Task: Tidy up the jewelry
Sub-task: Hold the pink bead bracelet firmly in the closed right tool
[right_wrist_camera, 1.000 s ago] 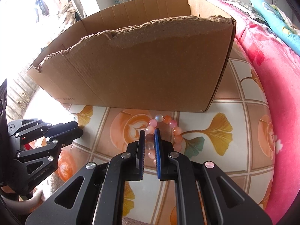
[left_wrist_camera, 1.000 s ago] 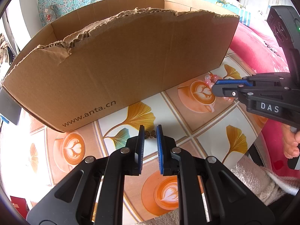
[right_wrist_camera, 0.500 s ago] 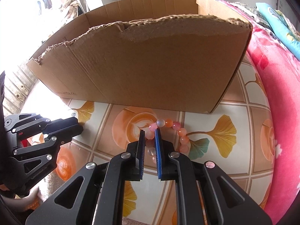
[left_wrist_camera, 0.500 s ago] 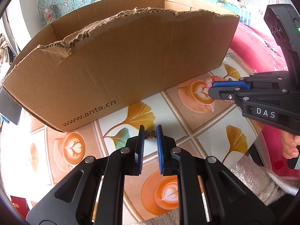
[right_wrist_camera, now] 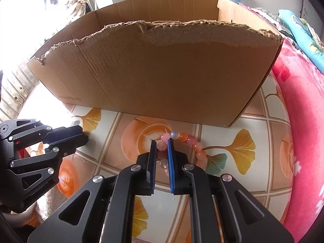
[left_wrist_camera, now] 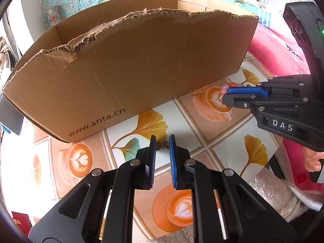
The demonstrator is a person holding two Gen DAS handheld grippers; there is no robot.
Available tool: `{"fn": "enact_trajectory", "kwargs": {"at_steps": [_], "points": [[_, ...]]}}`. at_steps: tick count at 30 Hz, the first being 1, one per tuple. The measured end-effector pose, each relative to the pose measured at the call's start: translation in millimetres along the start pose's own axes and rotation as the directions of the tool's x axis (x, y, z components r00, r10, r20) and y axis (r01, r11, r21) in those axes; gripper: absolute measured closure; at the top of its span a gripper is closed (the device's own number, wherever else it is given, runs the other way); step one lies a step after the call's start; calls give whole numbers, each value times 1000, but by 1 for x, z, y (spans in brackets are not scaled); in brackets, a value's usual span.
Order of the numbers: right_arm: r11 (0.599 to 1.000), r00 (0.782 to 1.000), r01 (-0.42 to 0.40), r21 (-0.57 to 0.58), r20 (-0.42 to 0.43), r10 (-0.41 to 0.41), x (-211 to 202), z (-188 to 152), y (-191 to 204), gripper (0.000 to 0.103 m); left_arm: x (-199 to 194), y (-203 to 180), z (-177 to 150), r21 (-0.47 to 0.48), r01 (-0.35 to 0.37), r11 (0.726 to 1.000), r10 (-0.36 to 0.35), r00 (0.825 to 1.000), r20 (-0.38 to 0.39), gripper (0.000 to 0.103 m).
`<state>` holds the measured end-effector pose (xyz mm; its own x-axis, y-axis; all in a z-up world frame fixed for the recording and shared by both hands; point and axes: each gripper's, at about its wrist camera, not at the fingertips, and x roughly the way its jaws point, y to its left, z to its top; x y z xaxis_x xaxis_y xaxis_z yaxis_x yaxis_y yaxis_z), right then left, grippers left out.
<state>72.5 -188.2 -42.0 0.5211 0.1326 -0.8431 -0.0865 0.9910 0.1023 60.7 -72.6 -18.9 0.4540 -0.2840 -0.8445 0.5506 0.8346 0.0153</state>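
Both tools unmoved, right tool (right_wrist_camera: 161,141) nearer cardboard box (right_wrist_camera: 162,70)

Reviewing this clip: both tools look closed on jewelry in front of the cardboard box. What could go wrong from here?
1. The right tool pinches the bead bracelet by only a bead or two; the loose loop could slip out or snag on the way into the cardboard box.
2. The left tool holds the small butterfly charm at its very tips, so it may drop.
3. The box's torn front wall stands high; either piece could catch on its edge.
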Motion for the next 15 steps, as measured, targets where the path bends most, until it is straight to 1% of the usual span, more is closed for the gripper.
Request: {"fn": "enact_trajectory", "kwargs": {"at_steps": [7,15], "points": [[1000,1000,-6,5,-1,6,0,-1,-8,92,0,0,0,0,0,1000,0,1000,0,91],[1000,1000,-8,7,-3,8,0,0,-8,92,0,0,0,0,-1,1000,1,1000,0,91]]}}
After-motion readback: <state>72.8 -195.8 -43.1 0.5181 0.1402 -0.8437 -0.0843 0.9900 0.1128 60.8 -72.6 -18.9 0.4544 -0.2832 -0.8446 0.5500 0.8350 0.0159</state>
